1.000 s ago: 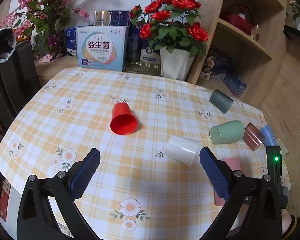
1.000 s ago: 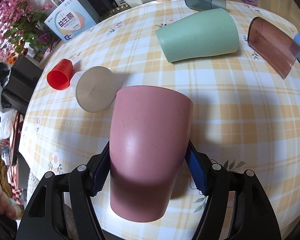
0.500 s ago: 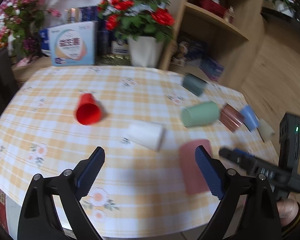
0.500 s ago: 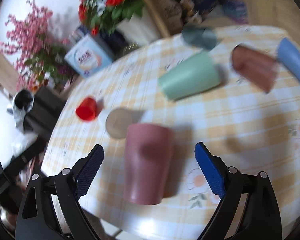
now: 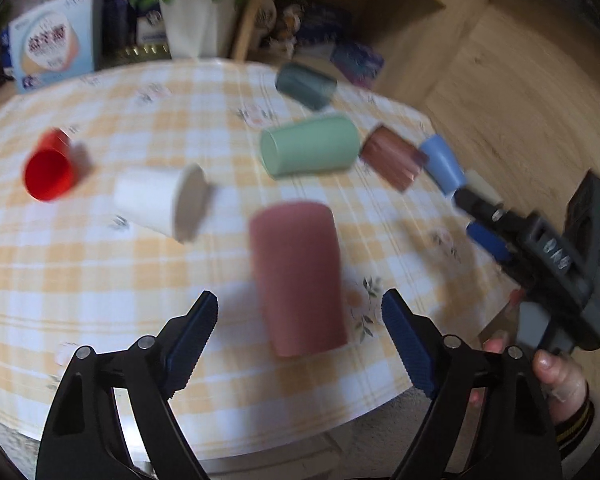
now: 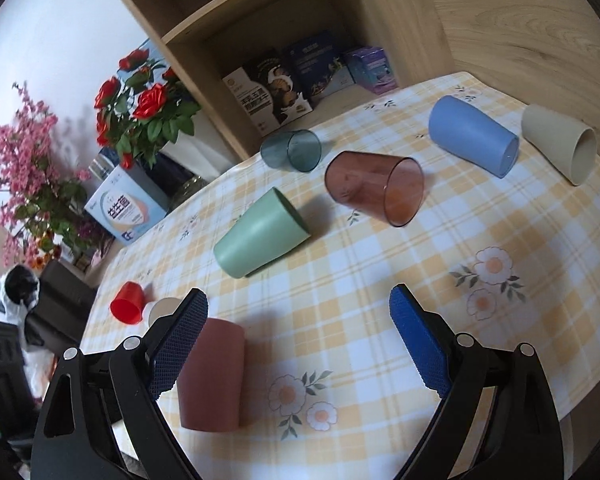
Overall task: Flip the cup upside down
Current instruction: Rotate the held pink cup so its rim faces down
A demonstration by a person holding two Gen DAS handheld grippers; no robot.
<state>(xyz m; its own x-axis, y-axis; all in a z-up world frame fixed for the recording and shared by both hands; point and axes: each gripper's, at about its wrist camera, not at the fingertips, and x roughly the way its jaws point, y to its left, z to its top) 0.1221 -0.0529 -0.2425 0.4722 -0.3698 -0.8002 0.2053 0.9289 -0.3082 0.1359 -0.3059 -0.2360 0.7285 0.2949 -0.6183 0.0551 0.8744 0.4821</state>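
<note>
A pink cup (image 5: pixel 298 276) stands upside down on the checked tablecloth near the front edge; it also shows in the right wrist view (image 6: pixel 212 376), behind my right gripper's left finger. My left gripper (image 5: pixel 300 344) is open and empty just in front of it. My right gripper (image 6: pixel 298 340) is open and empty, to the right of the pink cup; it shows from the side in the left wrist view (image 5: pixel 488 220). Other cups lie on their sides: green (image 6: pixel 260 236), brown see-through (image 6: pixel 376 188), blue (image 6: pixel 472 136), beige (image 6: pixel 560 144), dark teal (image 6: pixel 292 150), white (image 5: pixel 160 202), red (image 5: pixel 50 170).
A white pot of red roses (image 5: pixel 196 26) and a blue-white box (image 5: pixel 54 48) stand at the table's back. A wooden shelf (image 6: pixel 300 60) with boxes rises behind the table. The table's rounded edge (image 5: pixel 340 420) is close under my left gripper.
My right gripper has opened, let go of the pink cup and pulled back to the right. The pink cup now stands alone. My left gripper has swung right toward the pink cup.
</note>
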